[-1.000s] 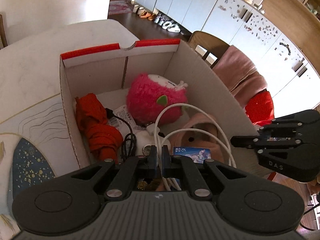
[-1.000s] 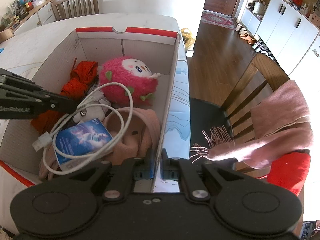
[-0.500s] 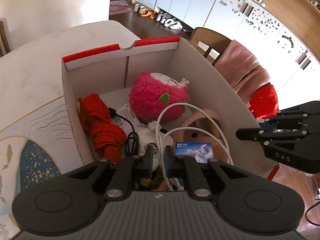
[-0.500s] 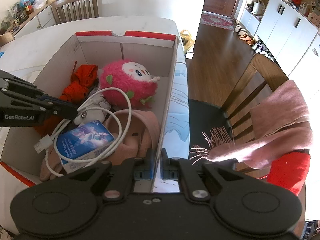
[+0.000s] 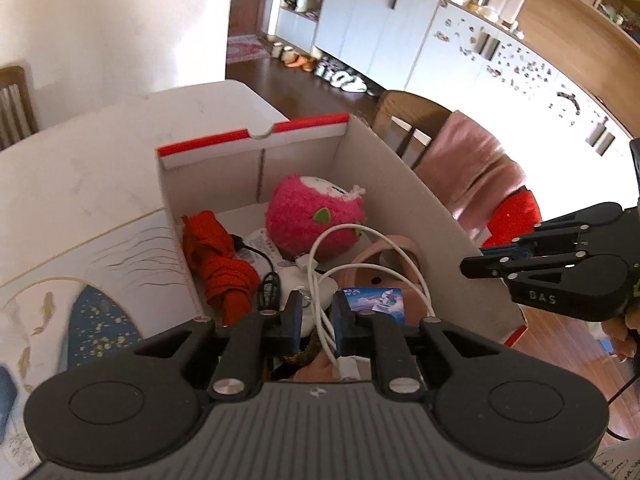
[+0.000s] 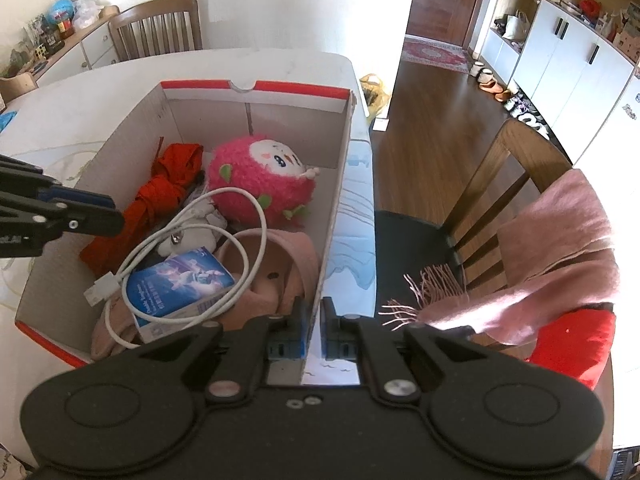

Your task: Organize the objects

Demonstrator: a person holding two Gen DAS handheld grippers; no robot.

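Table [image 6: 80, 96] | left gripper [image 5: 317, 316] just released cable [image 5: 332, 240] | right gripper [image 6: 314, 320] clamps box wall [image 6: 340, 184]

cardboard box [image 6: 340, 184]: 1, on the table
pink plush toy [image 6: 260, 180]: 1, far end of the box
white cable [image 6: 192, 232]: 1, looped over the contents
black cable [image 5: 268, 280]: 1, left of the white one
red fabric bundle [image 6: 160, 196]: 1, left side of the box
blue printed packet [image 6: 180, 284]: 1, near end
pink fabric item [image 6: 288, 264]: 1, near right in the box
wooden chairs: 2, one far left [image 6: 156, 32], one right [image 6: 500, 184]
pink scarf [image 6: 552, 256]: 1, on the right chair
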